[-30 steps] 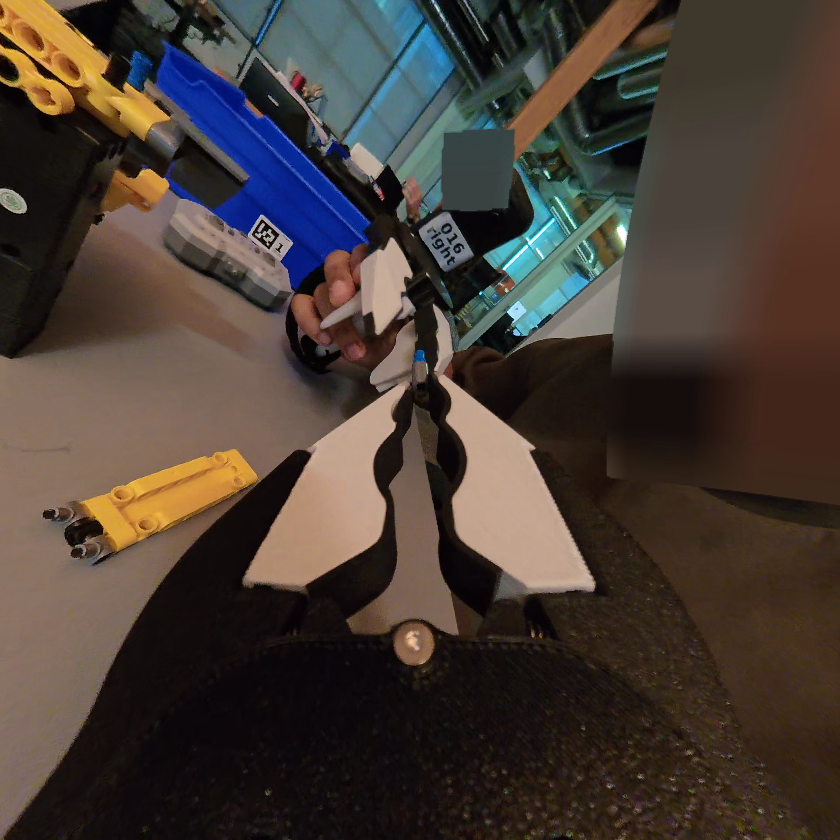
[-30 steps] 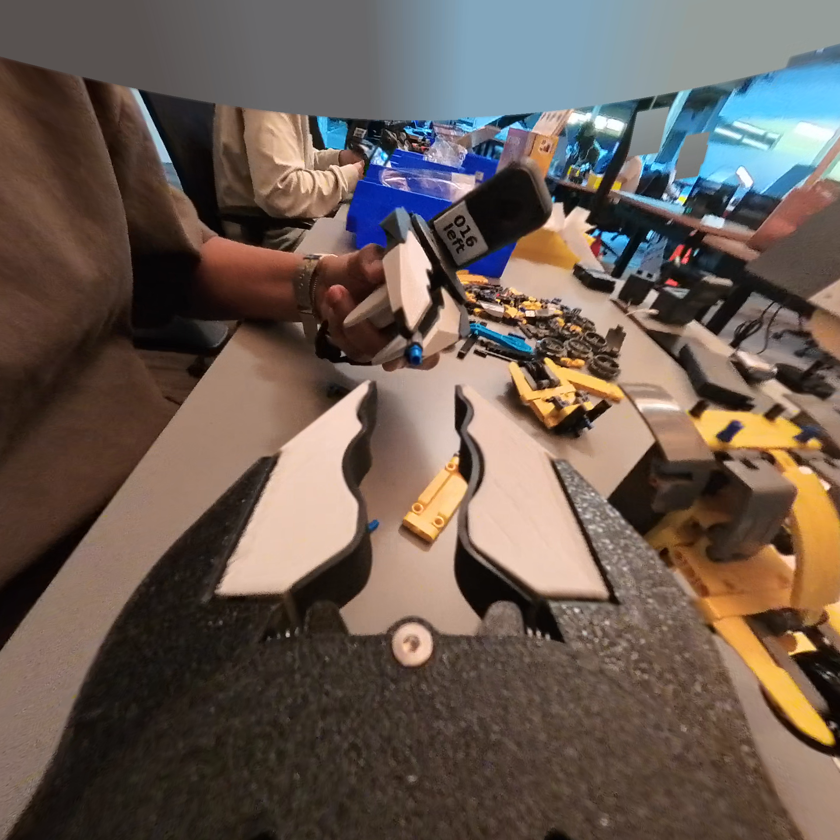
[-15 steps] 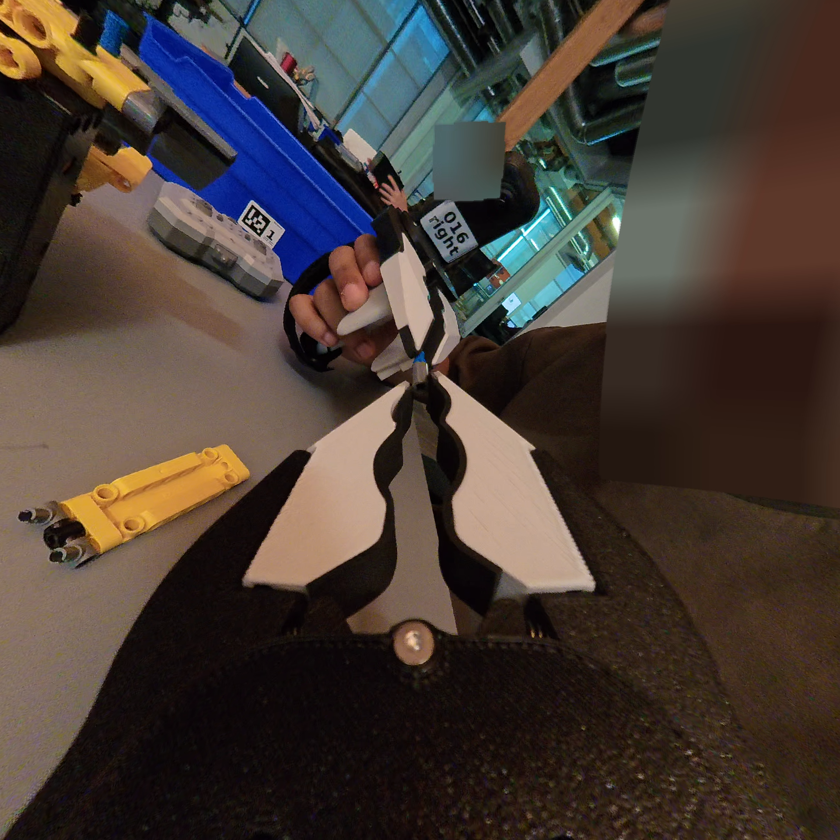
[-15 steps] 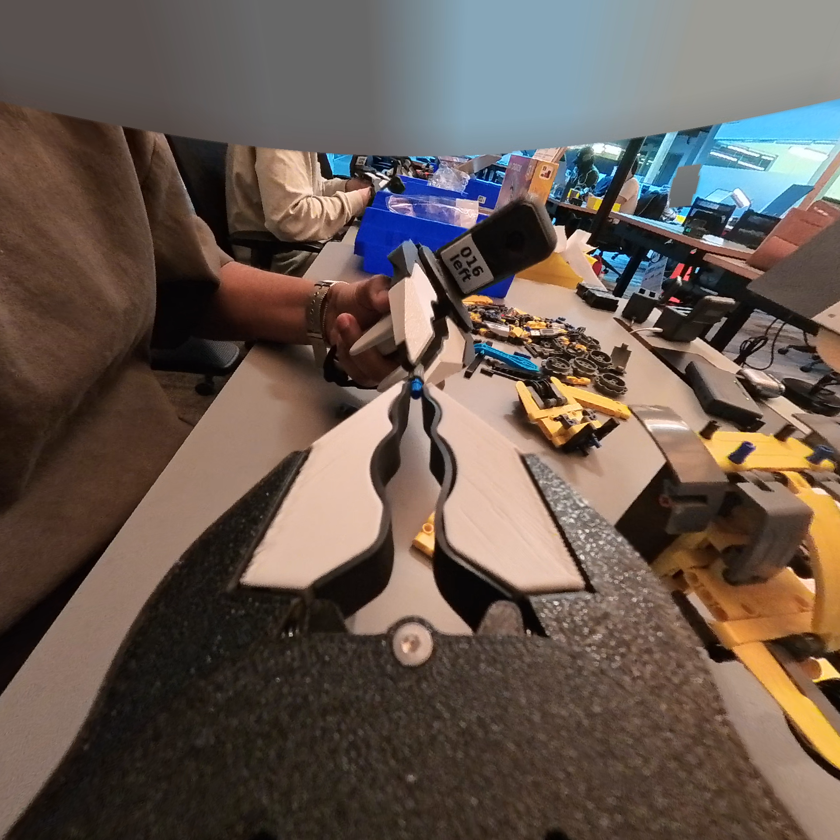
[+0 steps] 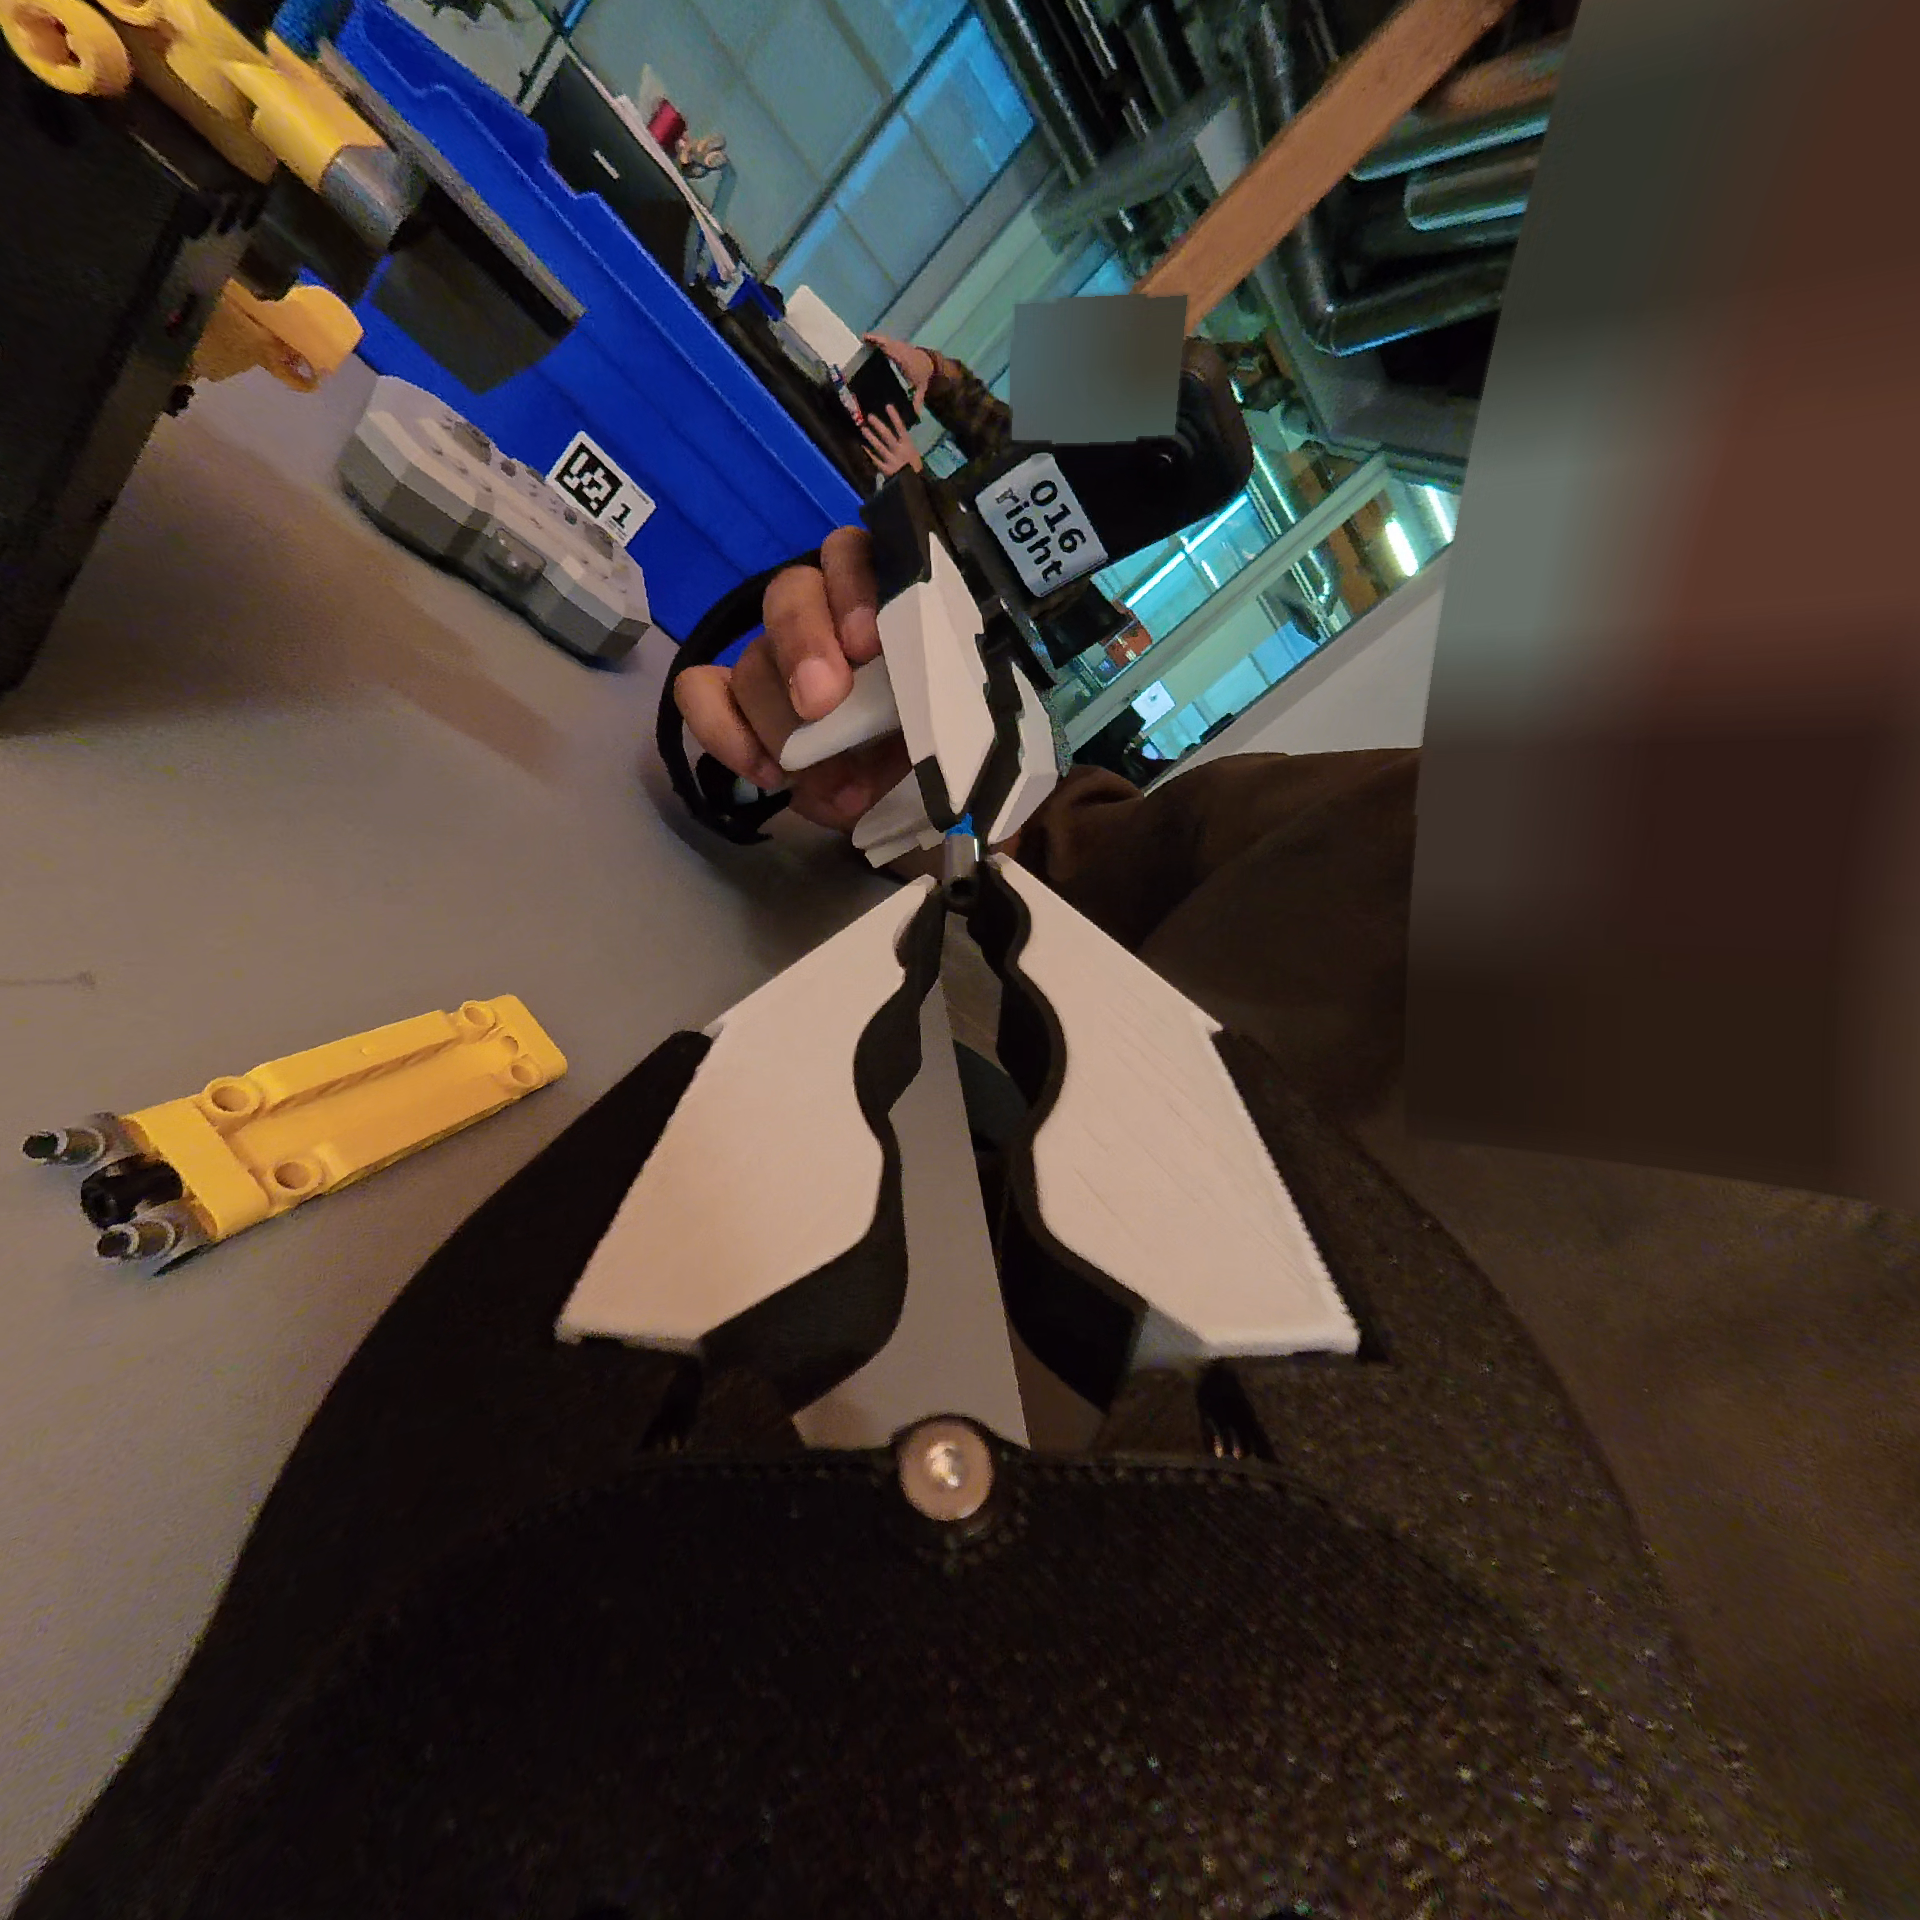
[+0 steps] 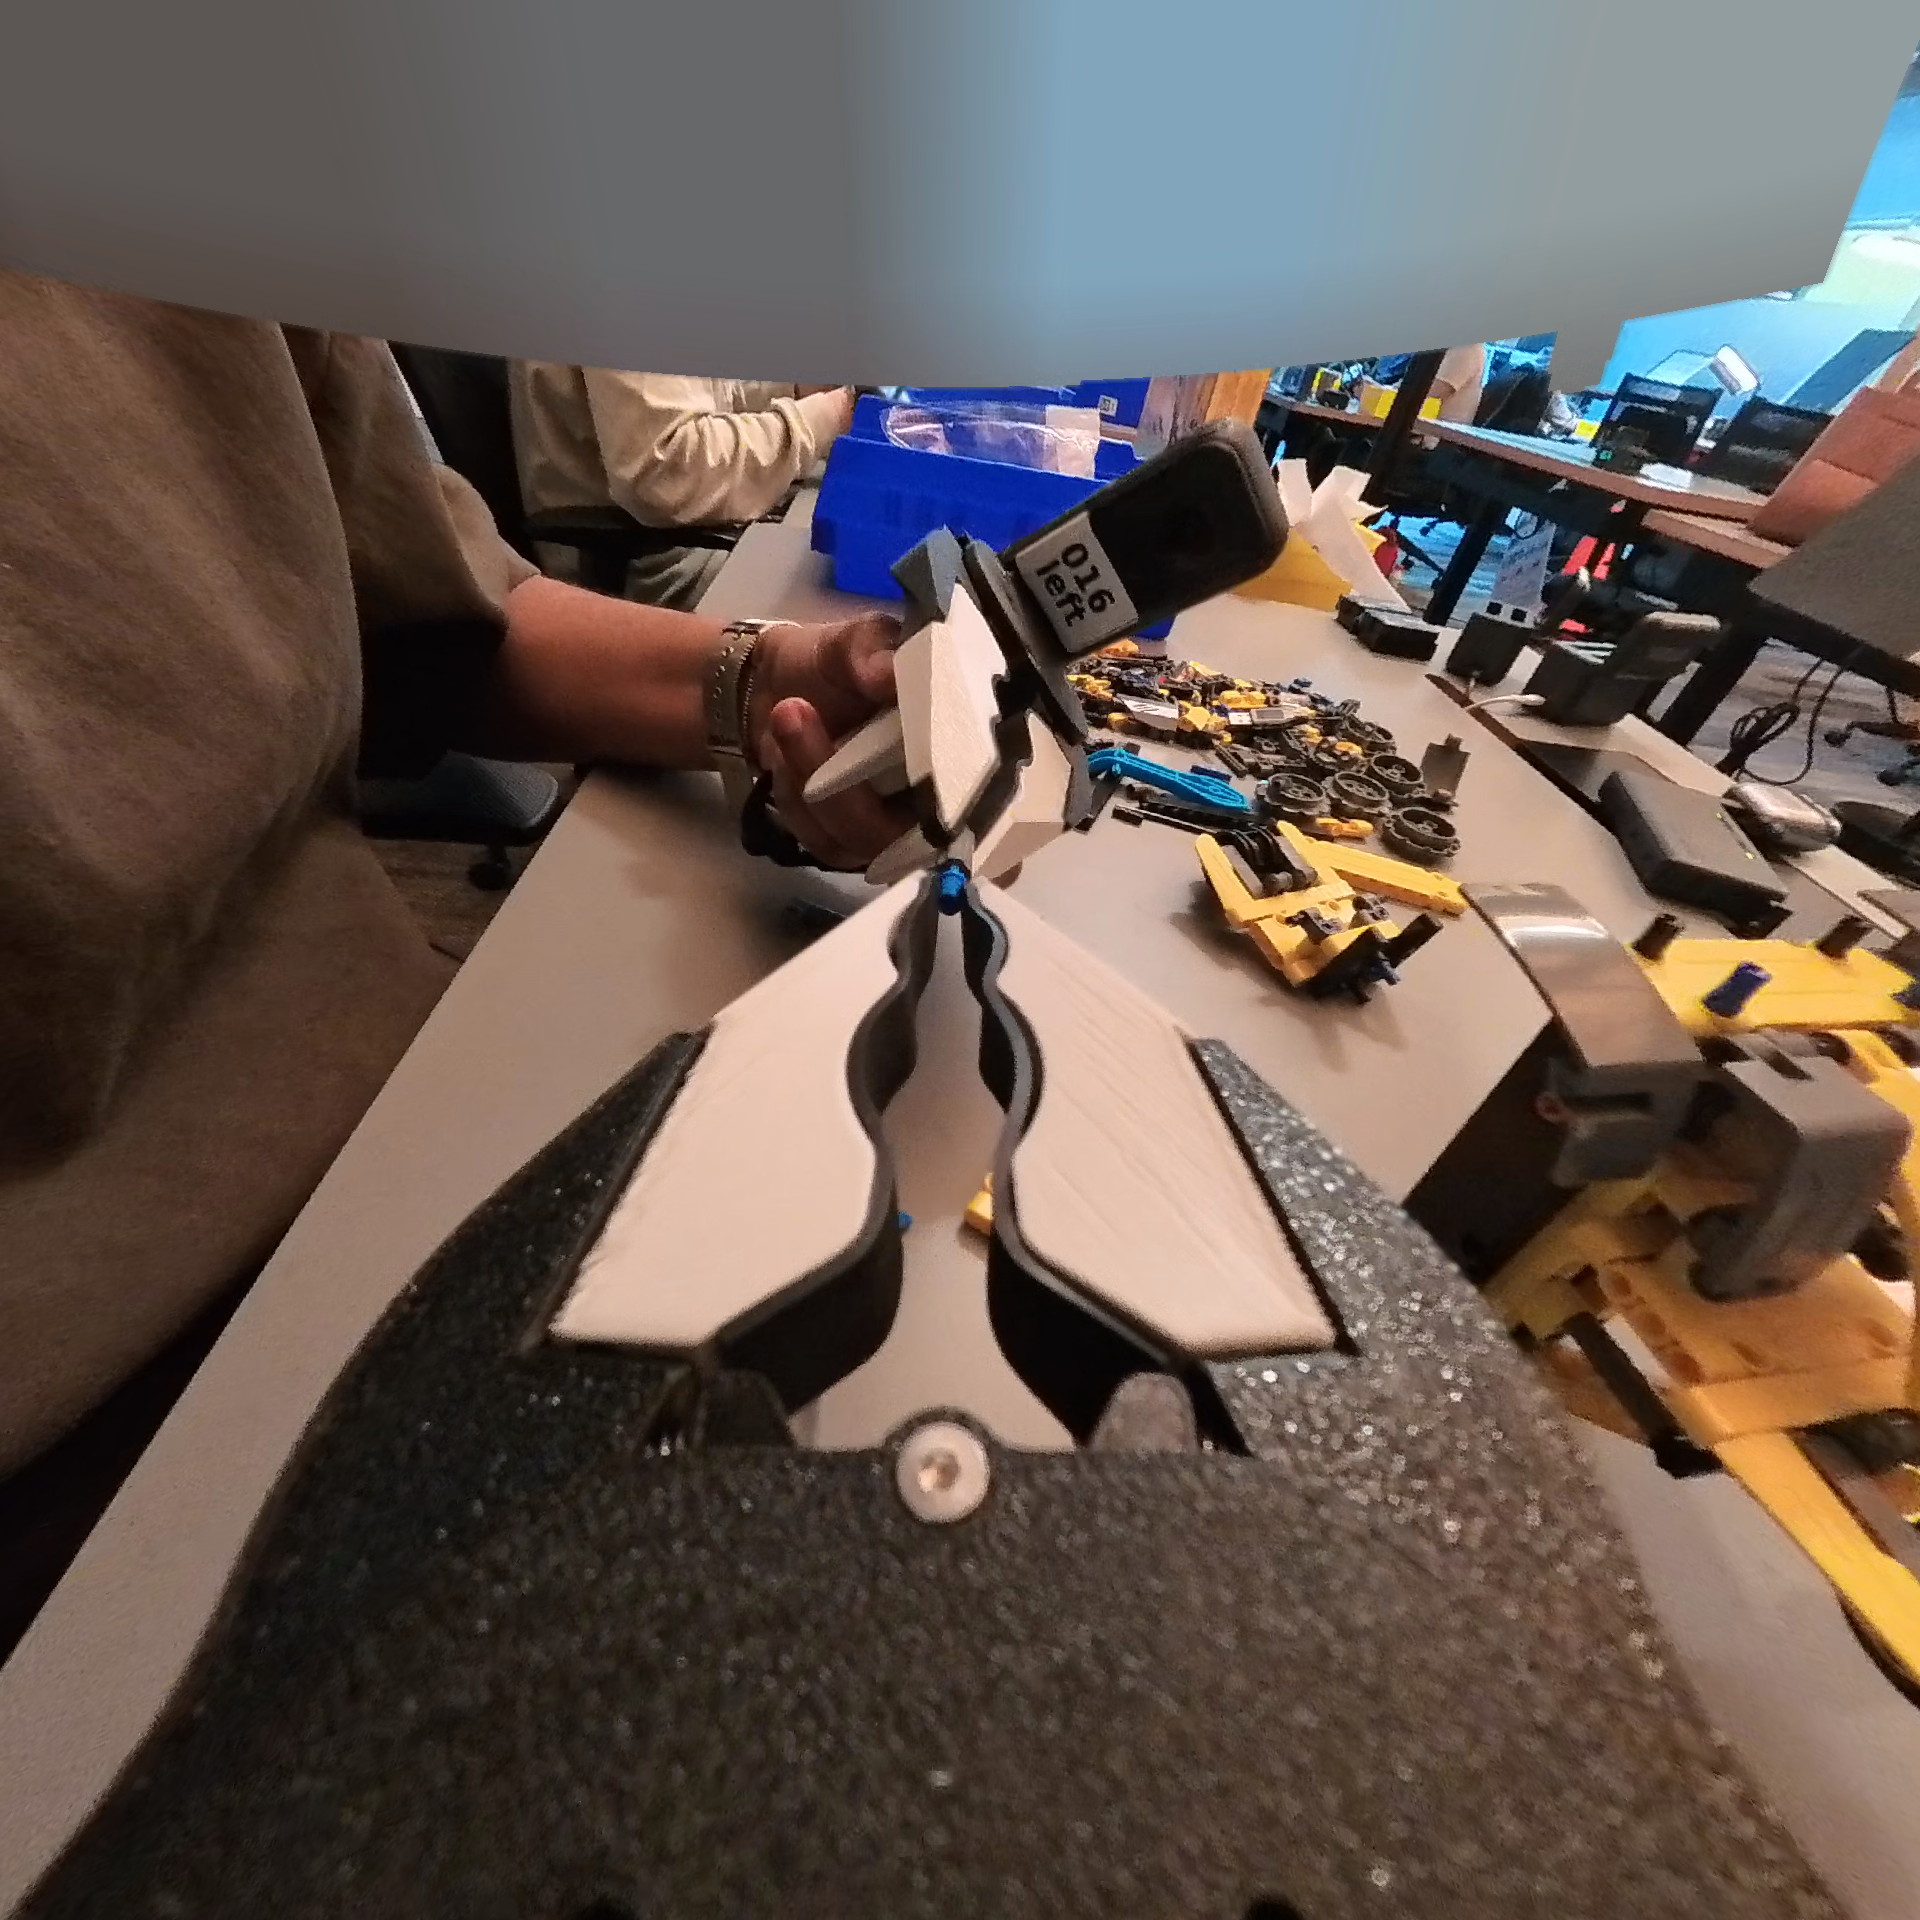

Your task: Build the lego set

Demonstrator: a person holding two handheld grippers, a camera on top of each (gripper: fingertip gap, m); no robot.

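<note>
My left gripper (image 5: 961,896) is shut on the grey end of a small blue and grey pin (image 5: 964,854), held in the air above the grey table (image 5: 312,831). My right gripper (image 6: 948,906) meets it tip to tip and is shut on the blue end of the same pin (image 6: 948,889). Each gripper shows in the other's view, held by a hand: the right gripper (image 5: 971,816) and the left gripper (image 6: 958,857). A yellow panel piece with grey and black pins (image 5: 312,1112) lies on the table below and also shows between the right fingers (image 6: 979,1210).
A large yellow and black brick model (image 6: 1662,1195) stands at the right. A yellow sub-assembly (image 6: 1309,894) and a pile of loose parts and wheels (image 6: 1247,727) lie beyond. A blue bin (image 5: 644,343) and a grey hub block (image 5: 499,530) stand behind. The person's body is close. Both grippers' tips are close together, under 4 cm apart.
My right gripper was open a second ago; it rose to the left gripper's tips and shut on the pin's blue end. The left gripper kept its hold.
</note>
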